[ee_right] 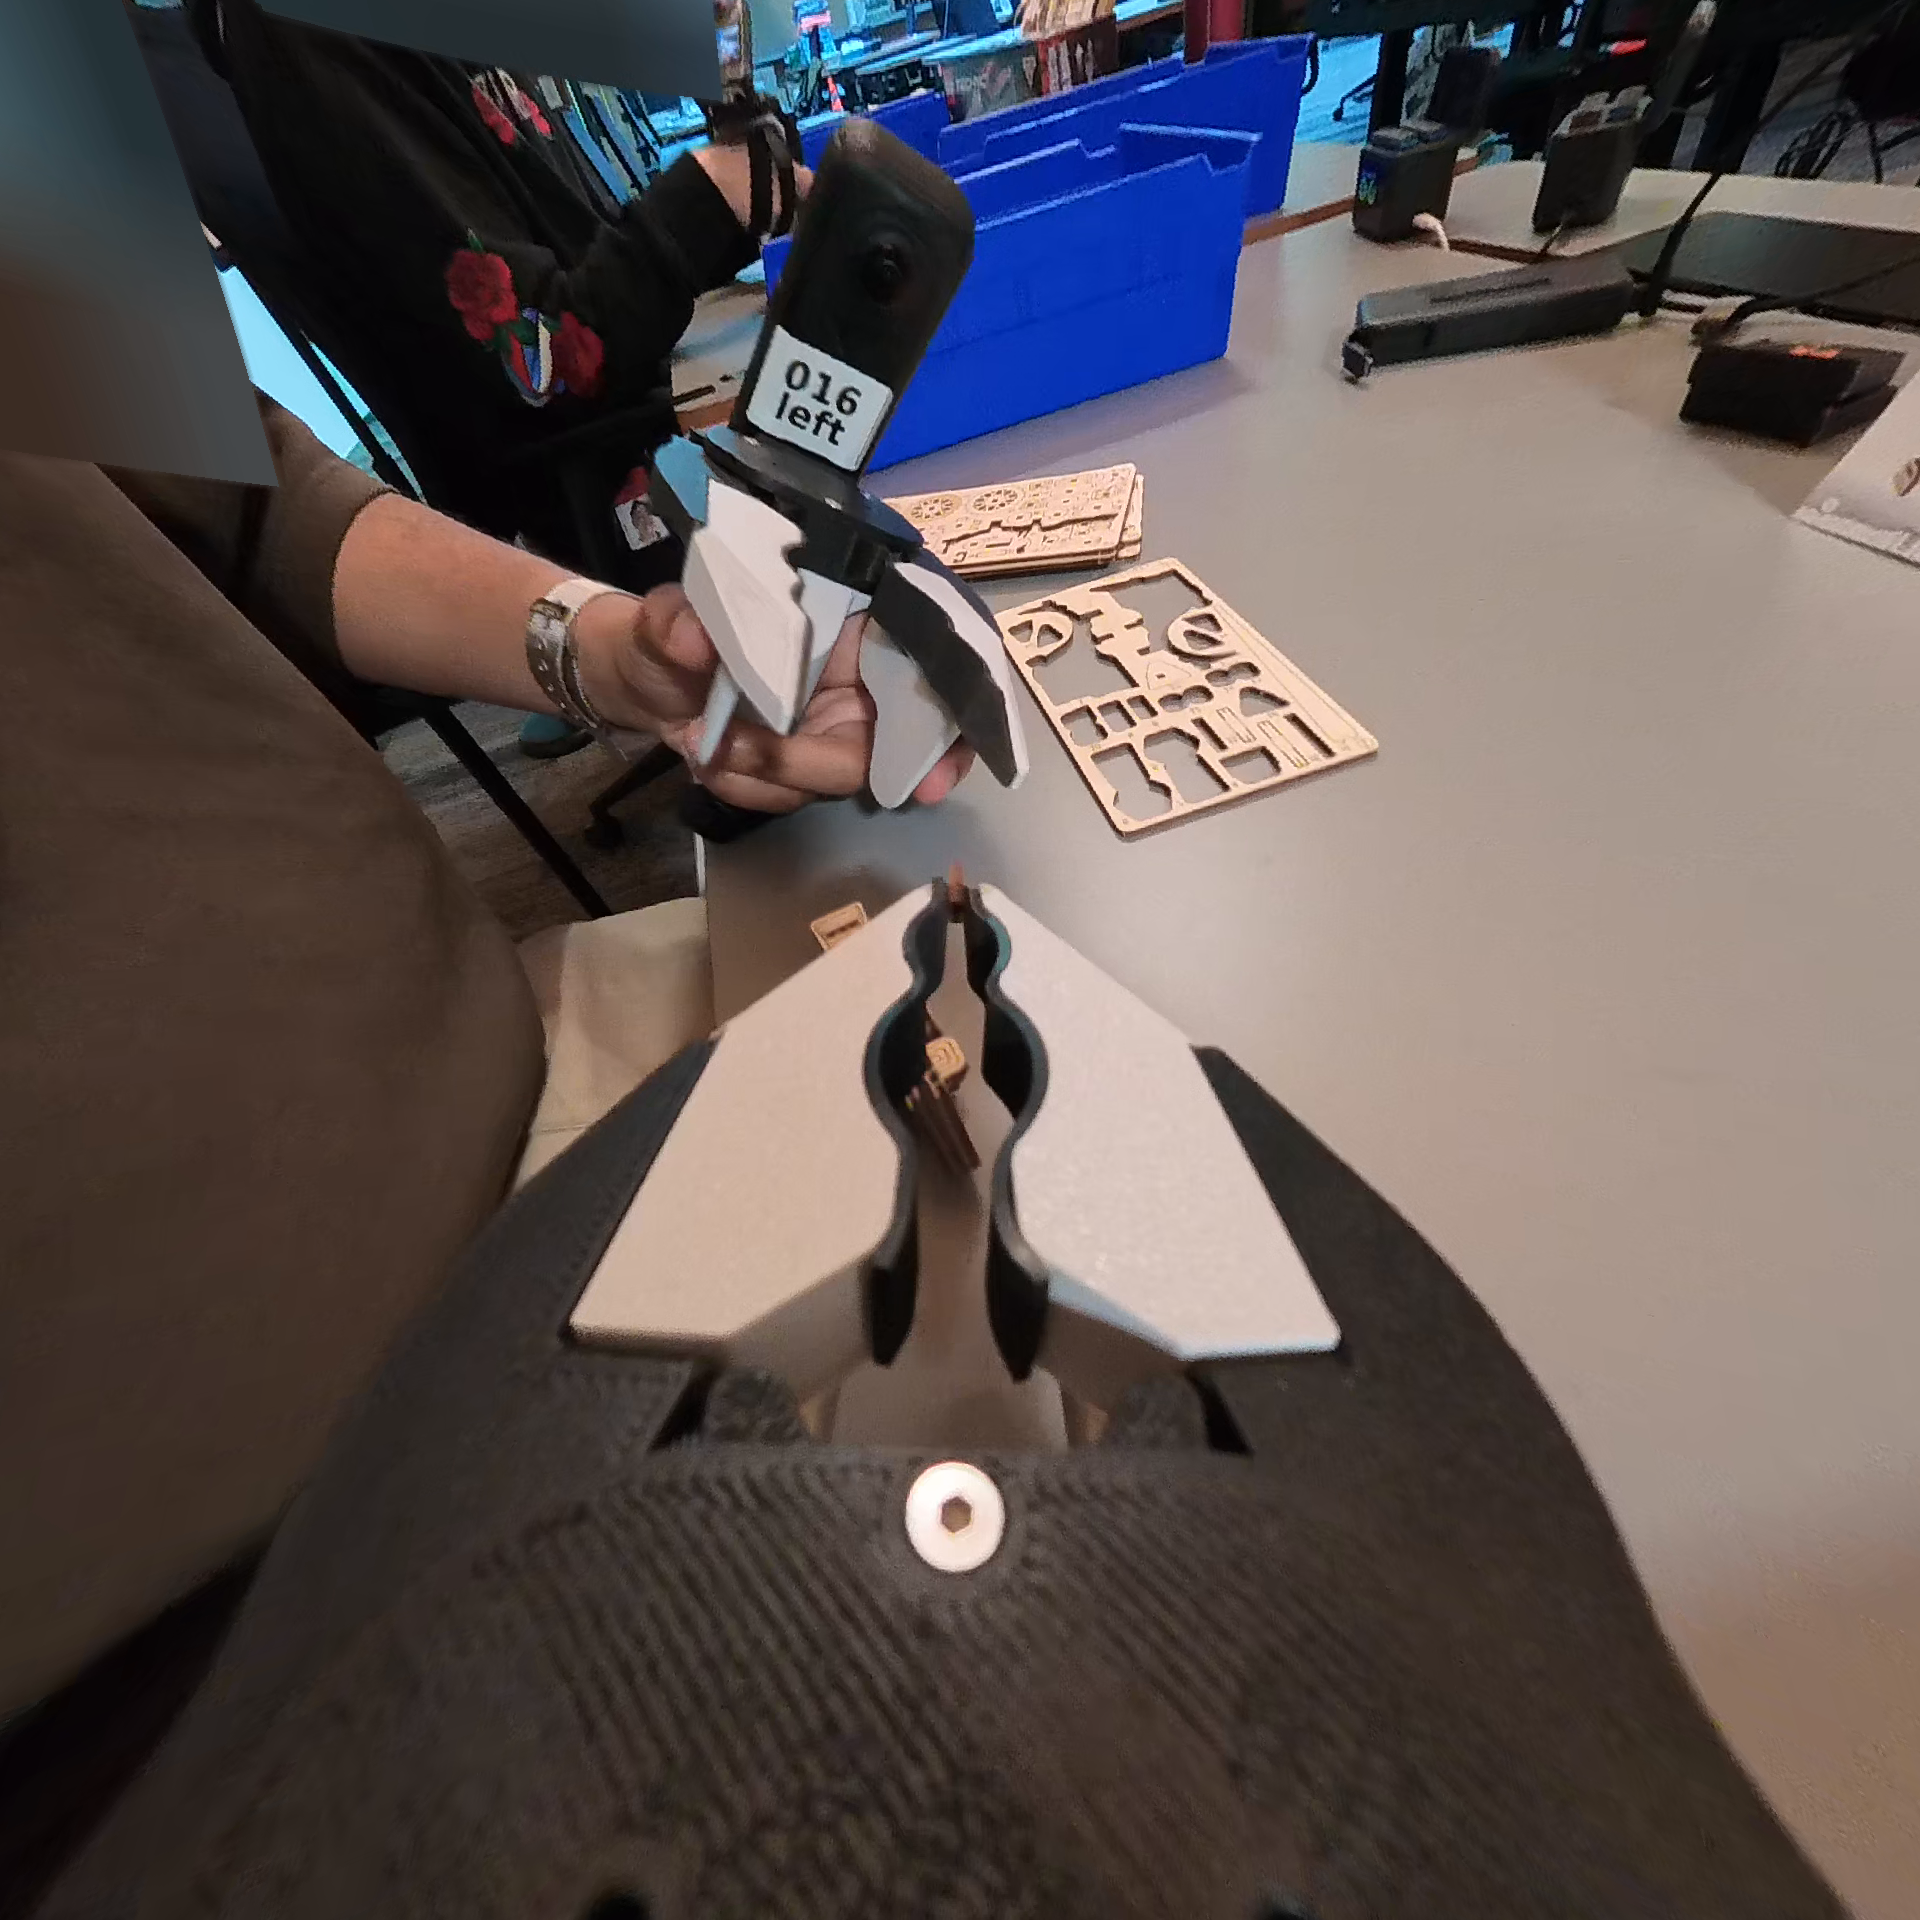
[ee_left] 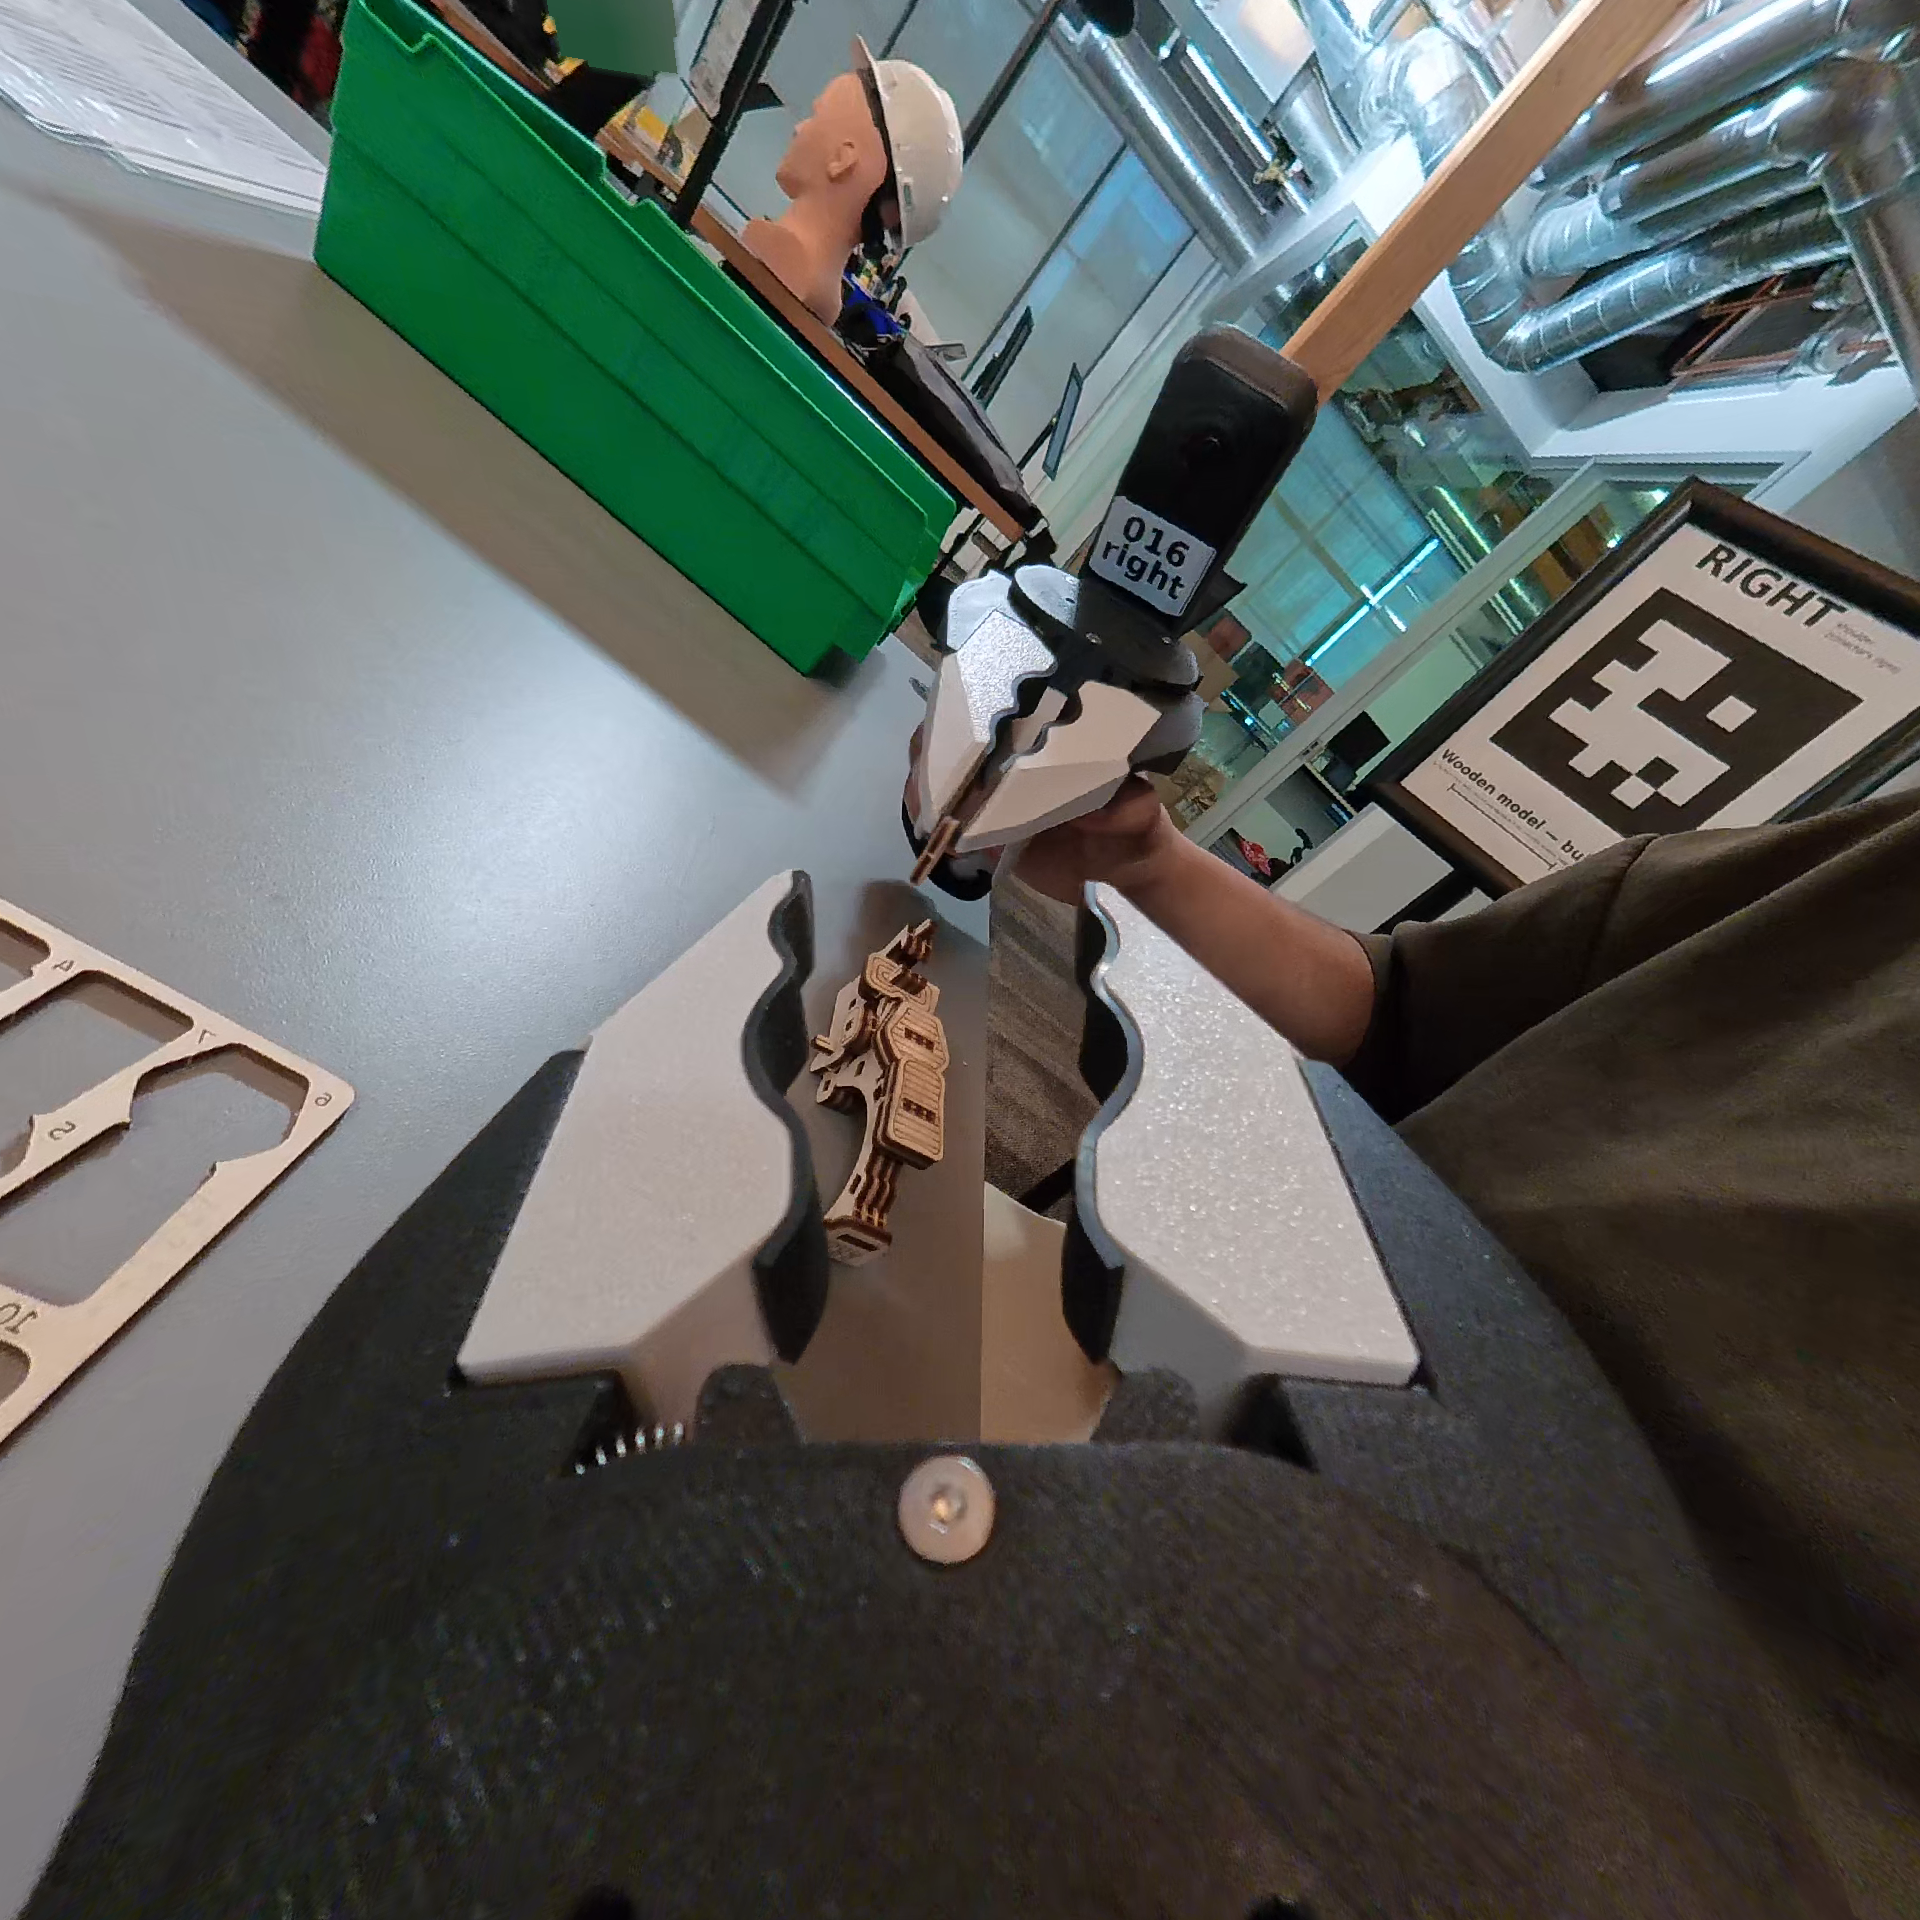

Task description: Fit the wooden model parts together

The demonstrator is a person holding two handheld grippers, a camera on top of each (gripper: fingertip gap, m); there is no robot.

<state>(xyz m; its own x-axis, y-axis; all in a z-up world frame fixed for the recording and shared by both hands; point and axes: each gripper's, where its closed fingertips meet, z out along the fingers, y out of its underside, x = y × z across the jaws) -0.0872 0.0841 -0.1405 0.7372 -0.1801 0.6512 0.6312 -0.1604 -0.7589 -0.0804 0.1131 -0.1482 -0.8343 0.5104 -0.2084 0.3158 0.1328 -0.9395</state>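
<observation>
Plywood assembly: a pale laser-cut wooden sub-assembly with dark burnt edges lies flat on the grey tabletop, centre of the left wrist view, close to the table's near edge.
Left gripper: claw spread wide and empty, one grey finger either side of the assembly without touching it; probably lined up to steady it.
Right gripper: claw pressed together on a small thin wooden piece, which juts from the fingertips.
Held piece position: hanging just above the far end of the assembly, apart from it; judged to be aimed at a slot, not yet seated.
Punched-out plywood sheet: flat at centre right of the right wrist view, well clear of the work.
Green plastic bin: upper left of the left wrist view, unused.
</observation>
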